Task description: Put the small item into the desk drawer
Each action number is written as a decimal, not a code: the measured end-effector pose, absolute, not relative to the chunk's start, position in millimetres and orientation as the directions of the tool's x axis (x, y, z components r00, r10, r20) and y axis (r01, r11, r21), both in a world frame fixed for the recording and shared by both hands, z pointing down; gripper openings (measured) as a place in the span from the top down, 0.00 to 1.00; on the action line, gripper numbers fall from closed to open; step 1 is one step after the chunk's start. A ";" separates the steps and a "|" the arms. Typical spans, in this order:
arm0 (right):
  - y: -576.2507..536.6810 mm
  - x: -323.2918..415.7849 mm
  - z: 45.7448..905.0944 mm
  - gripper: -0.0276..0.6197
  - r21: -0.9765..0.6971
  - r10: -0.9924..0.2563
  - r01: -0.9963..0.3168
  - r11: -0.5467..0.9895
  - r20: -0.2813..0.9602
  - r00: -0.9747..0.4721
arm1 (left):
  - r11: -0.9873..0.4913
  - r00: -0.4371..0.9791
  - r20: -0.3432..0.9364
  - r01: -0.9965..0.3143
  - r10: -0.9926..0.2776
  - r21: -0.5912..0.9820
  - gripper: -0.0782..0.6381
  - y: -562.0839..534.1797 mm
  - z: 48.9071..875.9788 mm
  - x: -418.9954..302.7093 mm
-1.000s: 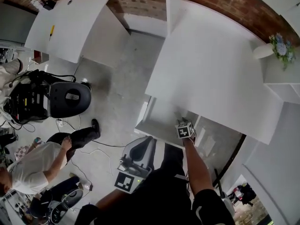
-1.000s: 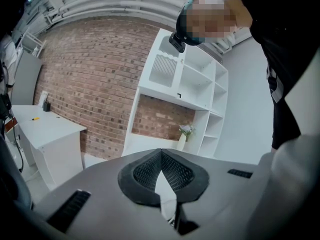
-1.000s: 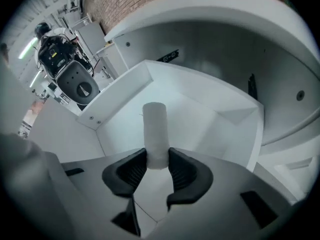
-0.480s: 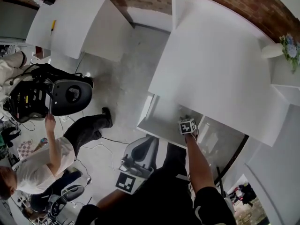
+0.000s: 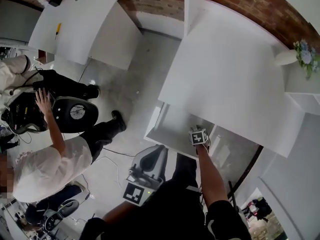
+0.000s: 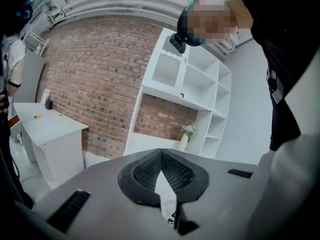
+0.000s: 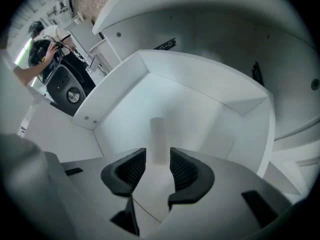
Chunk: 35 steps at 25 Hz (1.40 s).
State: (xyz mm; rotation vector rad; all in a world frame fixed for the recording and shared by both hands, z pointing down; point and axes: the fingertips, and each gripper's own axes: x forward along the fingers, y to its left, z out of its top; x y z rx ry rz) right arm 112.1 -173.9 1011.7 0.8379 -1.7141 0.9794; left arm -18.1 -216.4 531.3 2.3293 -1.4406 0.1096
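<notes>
One white cylinder (image 7: pixel 158 134) points away along the drawer (image 7: pixel 200 116); right hand-held gripper's (image 7: pixel 158 154) jaws, just opened, flank its near end.

The right tongs (image 7: pixel 158 160) point steeply down, jaws just opened wide apart, gripping nothing; the left tongs (image 6: pixel 161 155), lower centre, jaws together.

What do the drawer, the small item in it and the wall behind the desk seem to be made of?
The drawer looks like laminated or painted board: smooth matt white flat panels meeting at crisp corners. The item is likely plastic, a plain, slightly frosted white cylinder, though too blurred to be sure. The wall is bare red-brown brick with pale mortar joints.
</notes>
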 end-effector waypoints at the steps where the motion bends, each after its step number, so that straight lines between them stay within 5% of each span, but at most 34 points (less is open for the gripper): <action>1: -173.0 112.8 1007.9 0.70 -0.239 -0.101 -0.866 0.439 0.945 -0.312 | -0.392 0.467 0.264 -0.873 -0.844 0.292 0.86 -214.1 529.5 -17.2; 18: -184.0 112.6 838.1 0.93 -0.245 -0.346 -0.883 0.401 0.852 -0.393 | -0.484 0.510 0.047 -0.839 -0.859 0.248 0.86 -186.8 441.9 -43.7; 35: -181.7 99.6 564.5 0.94 -0.228 -0.756 -0.904 0.362 0.496 -0.427 | -0.560 0.563 -0.038 -0.810 -0.826 0.174 0.86 -155.8 389.2 -60.8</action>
